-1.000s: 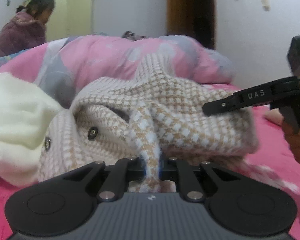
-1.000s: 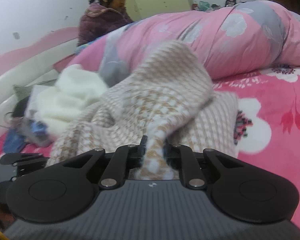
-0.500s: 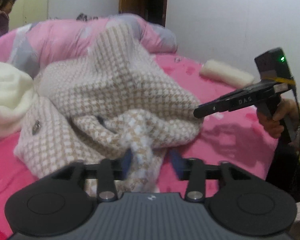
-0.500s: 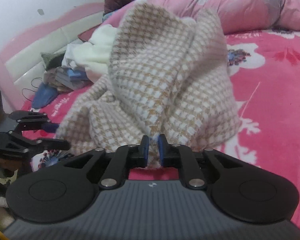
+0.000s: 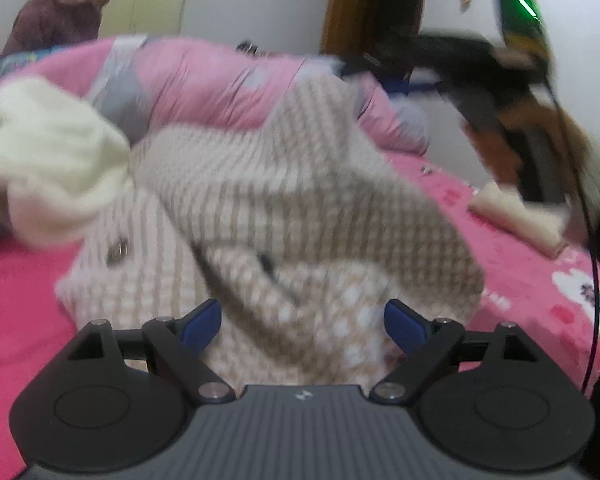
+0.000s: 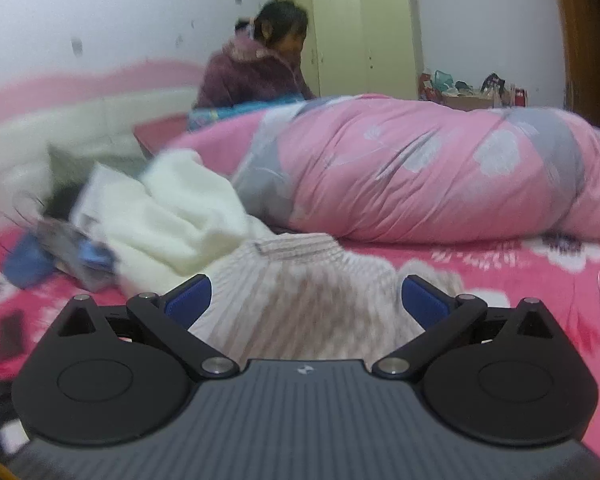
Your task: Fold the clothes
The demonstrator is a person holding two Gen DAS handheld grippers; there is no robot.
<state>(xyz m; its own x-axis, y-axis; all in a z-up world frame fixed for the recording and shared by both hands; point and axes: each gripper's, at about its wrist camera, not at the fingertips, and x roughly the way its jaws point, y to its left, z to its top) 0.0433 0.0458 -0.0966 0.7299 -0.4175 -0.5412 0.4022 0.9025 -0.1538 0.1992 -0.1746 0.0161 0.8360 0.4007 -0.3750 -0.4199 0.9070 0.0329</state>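
The checked beige-and-white knit garment (image 5: 284, 216) lies crumpled on the pink floral bed (image 6: 500, 276), beside a fluffy cream garment (image 5: 48, 160). Left tool (image 5: 302, 322): jaws opening, blue pads (image 5: 202, 322) clear of the knit between them. Right tool (image 6: 305, 300): jaws opening, nothing gripped, knit below.

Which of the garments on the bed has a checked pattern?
The beige knit right before the tongs; the fluffy cream one beside it is plain.
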